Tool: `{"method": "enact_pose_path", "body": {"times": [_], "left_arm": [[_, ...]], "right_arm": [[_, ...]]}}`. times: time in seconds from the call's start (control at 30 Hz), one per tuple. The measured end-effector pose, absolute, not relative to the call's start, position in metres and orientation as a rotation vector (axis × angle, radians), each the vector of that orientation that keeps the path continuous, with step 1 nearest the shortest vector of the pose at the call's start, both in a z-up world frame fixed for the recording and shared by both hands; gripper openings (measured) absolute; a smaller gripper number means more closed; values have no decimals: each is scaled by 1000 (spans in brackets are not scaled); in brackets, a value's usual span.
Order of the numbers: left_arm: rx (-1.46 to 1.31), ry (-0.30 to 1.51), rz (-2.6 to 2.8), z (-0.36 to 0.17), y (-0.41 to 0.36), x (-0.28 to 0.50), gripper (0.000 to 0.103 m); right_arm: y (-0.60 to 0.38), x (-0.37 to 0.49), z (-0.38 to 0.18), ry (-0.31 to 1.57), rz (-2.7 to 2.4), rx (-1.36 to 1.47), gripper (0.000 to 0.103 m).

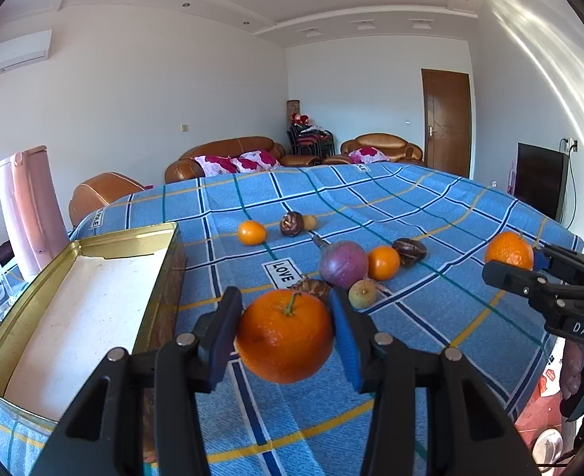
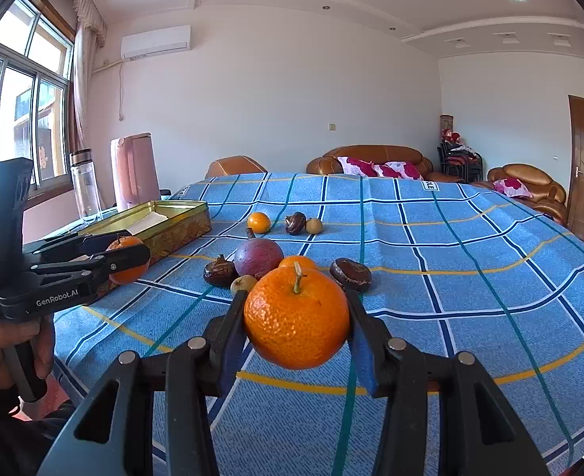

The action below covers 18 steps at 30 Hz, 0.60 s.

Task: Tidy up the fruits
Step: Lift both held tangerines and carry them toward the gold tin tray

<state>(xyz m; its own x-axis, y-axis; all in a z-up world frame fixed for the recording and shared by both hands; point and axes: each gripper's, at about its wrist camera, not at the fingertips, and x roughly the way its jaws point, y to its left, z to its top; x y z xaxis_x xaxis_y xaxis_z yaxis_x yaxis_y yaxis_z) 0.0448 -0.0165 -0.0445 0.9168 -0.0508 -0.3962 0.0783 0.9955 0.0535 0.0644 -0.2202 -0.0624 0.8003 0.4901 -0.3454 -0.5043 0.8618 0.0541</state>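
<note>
Oranges (image 1: 285,335) (image 2: 296,317) between both grippers' jaws.

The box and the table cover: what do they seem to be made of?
The box looks like thin metal, gold-toned, judging by its shiny rolled rim. The table cover looks like woven cloth, matte blue plaid with visible creases and a stitched label.

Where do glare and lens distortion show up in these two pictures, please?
Left wrist view: sunlight streaks glare across the right wall and the tablecloth lines bow. Right wrist view: the window is blown out white and dark corners ring the frame.
</note>
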Motion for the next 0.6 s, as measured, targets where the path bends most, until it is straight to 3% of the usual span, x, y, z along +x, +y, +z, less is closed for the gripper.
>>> {"method": "enact_pose_path", "body": {"times": [0.6], "left_arm": [[89,313,-42,-29,-18,32,47]], "right_arm": [[-210,54,-49,296,556,-65,49]]}}
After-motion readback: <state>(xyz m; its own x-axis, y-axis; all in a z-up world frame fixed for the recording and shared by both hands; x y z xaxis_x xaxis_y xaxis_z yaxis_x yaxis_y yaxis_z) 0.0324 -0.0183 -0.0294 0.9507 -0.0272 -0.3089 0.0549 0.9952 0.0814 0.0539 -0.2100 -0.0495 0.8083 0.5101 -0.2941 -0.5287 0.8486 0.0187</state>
